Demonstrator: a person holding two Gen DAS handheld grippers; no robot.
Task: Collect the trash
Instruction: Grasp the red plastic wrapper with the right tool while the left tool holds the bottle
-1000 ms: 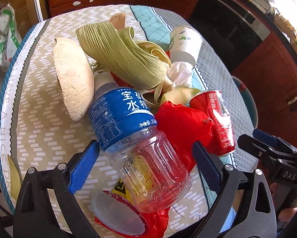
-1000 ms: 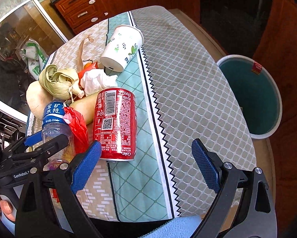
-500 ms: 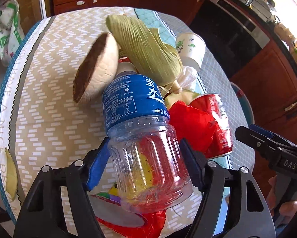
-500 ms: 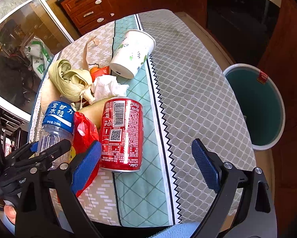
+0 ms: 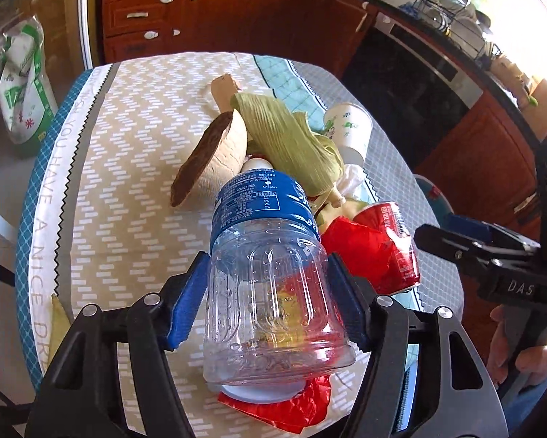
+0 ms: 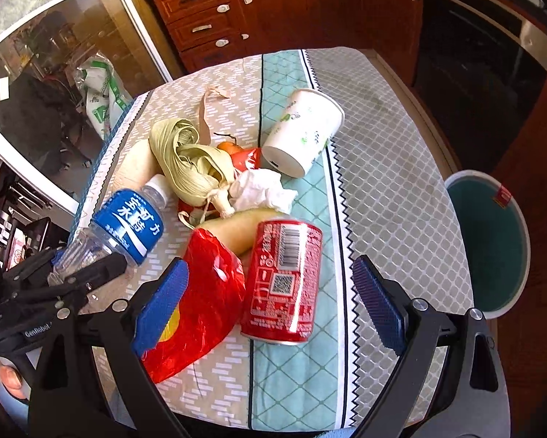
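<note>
Kitchen table [image 6: 382,168] with patterned cloth, trash piled mid-frame; teal bin [image 6: 488,241] on floor at right edge, one red scrap on its inner wall. Left gripper [image 5: 268,301] clamps bottle [image 5: 269,266] at its clear lower half, tilted, cap toward pile. Right gripper [image 6: 273,304] fingers apart, hovering around can [image 6: 284,281], wrapper [image 6: 200,299] by left finger.

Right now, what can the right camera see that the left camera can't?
Only the right wrist view shows the whole teal trash bin and the open right gripper. Only the left wrist view shows the left gripper clamping the water bottle. Both show the red can, paper cup and corn husk.
</note>
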